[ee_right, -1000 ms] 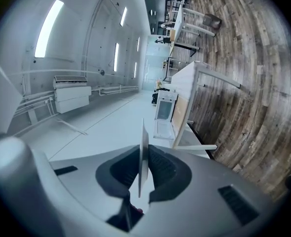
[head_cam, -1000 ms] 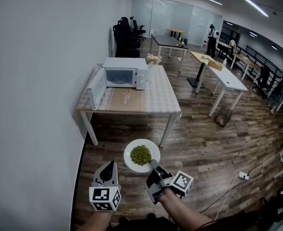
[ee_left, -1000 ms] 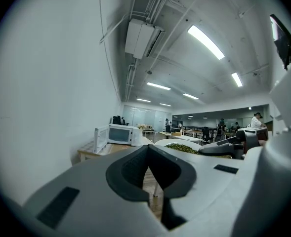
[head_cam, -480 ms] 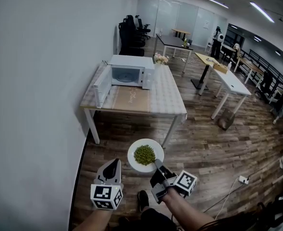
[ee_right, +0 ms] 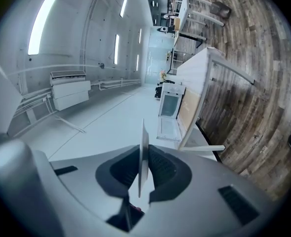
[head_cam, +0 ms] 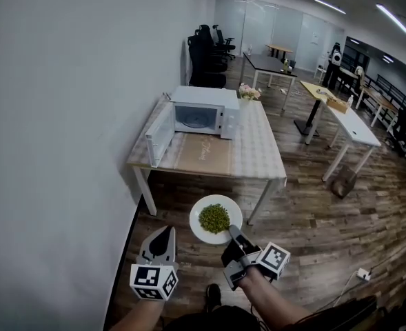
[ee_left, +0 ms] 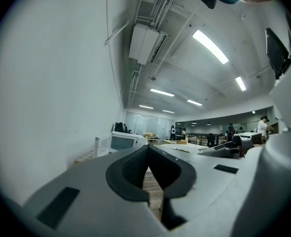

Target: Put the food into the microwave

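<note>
Carry stage: right gripper [head_cam: 231,234] clamps the rim of the plate [head_cam: 201,211] of green peas [head_cam: 214,218], well short of the open microwave [head_cam: 204,112]; left gripper [head_cam: 163,234] closed, empty.

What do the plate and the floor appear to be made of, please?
Plate: likely glazed ceramic or melamine; smooth, plain white, thin rim.
Floor: wood or wood-look laminate; matte brown planks with visible grain, mixed tones.
</note>
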A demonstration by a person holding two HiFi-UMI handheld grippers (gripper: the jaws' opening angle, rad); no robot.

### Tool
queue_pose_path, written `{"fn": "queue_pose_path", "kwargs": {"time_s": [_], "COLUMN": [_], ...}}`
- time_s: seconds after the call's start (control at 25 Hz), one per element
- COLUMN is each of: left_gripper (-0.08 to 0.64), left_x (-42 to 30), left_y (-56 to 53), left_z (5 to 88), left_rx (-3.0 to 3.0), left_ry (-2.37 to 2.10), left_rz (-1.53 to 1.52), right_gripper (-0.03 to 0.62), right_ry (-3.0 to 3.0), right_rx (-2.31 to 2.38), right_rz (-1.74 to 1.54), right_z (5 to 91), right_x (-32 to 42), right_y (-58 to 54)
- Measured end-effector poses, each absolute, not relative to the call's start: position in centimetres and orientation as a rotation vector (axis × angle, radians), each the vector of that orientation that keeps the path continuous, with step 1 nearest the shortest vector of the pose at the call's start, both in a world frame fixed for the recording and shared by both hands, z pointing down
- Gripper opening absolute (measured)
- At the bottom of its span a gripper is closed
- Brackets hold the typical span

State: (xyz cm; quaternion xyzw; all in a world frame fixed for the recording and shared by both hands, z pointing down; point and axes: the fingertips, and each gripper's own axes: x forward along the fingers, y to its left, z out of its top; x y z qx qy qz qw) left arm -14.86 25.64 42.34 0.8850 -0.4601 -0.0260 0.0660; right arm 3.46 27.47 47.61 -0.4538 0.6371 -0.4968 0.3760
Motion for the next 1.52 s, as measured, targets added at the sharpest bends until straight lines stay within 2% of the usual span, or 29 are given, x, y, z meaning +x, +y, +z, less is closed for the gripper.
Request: {"fn": "queue_pose_path", "kwargs": {"time_s": [0.92,1.52], "left_gripper": [0.006,0.006], "left_x": [-4.1,-3.0], "left_y": [13.4,9.5], "left_z": [42.7,43.7], "left_rx": [2.648,2.625], "left_ry": [-1.466,-1.518], "left_rz": [0.037,0.056], "right_gripper": [0.043,0.043], "right_ry": [1.602,1.671], "right_rx": [-1.072,-1.046], "right_rz": [-1.326,-1.376], "right_z": [47.9,48.5], "right_x": [14.0,15.2], "right_y": [15.3,11.0]}}
